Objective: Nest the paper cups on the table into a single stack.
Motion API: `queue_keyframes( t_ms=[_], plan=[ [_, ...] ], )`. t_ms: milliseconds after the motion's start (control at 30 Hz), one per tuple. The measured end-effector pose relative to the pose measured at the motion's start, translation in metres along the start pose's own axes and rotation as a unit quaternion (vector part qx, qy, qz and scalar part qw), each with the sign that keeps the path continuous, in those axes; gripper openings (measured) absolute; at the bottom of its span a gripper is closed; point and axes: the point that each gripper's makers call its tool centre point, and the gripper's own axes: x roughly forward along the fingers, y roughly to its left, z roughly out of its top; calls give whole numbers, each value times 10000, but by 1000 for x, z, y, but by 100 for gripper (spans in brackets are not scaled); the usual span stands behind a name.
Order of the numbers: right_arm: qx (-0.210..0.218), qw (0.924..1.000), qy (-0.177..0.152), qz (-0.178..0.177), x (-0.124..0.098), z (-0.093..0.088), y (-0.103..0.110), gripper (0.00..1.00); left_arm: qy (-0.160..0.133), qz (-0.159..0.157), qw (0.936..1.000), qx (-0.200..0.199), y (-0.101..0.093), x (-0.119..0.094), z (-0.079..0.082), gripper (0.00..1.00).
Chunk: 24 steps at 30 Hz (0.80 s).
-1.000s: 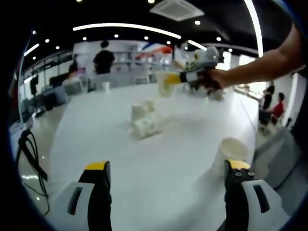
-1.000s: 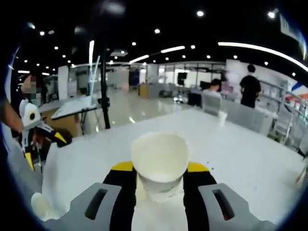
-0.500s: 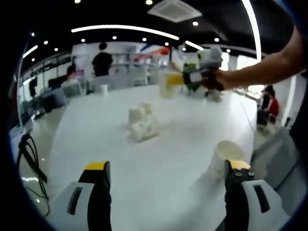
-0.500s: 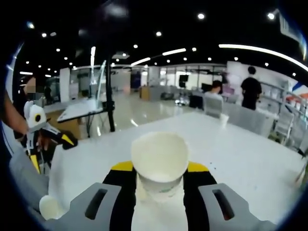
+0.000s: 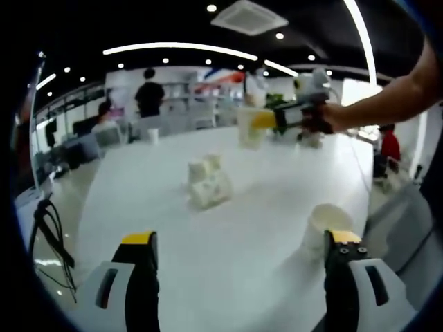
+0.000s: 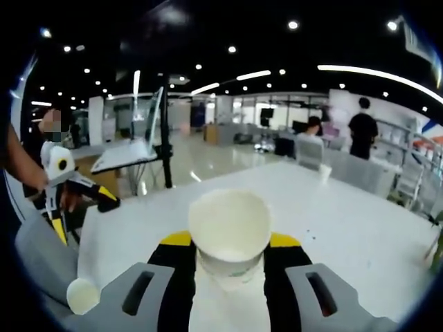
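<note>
My right gripper (image 6: pixel 228 266) is clamped on a paper cup (image 6: pixel 229 228), mouth facing away from me, held clear above the white counter (image 6: pixel 346 221). In the left gripper view the same gripper (image 5: pixel 266 119) comes in at 1 o'clock with its held cup over the far part of the counter. My left gripper (image 5: pixel 242 242) stands wide open and holds nothing. A loose cup (image 5: pixel 324 227) stands upright just beside its right jaw, at about 4 o'clock; a cluster of cups (image 5: pixel 208 181) lies tumbled near the counter's middle, at 12 o'clock from the jaws. In the right gripper view the loose cup (image 6: pixel 83 295) sits at 8 o'clock, below my left gripper (image 6: pixel 69 194).

To do this step well, I judge that the held cup should be lined up squarely over the mouth of a standing cup, its axis upright, then lowered straight so the walls nest without tipping the lower one. The open left gripper could steady that cup.

My right forearm (image 5: pixel 387 97) reaches across from 2 o'clock, roughly level, wrist straight. My left hand (image 6: pixel 59 187) holds its gripper low at the counter's near edge.
</note>
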Motion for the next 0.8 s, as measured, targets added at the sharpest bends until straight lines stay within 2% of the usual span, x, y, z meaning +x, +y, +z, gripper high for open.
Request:
queue_keyframes(
  t_ms=[233, 400, 700, 800],
  plan=[
    [-18, 10000, -20, 4, -6, 3, 6, 35, -27, 64, 9999, -72, 2, -3, 0, 98],
    [-23, 10000, -24, 20, -10, 2, 12, 35, -7, -1, 9999, -106, -3, -5, -2, 98],
    [-9, 10000, -26, 62, -17, 0, 23, 35, 43, -44, 10000, -6, -8, -7, -5, 98],
    [-16, 10000, -22, 90, -19, 0, 27, 35, 132, -88, 9998, 146, -12, -7, -8, 98]
  ],
)
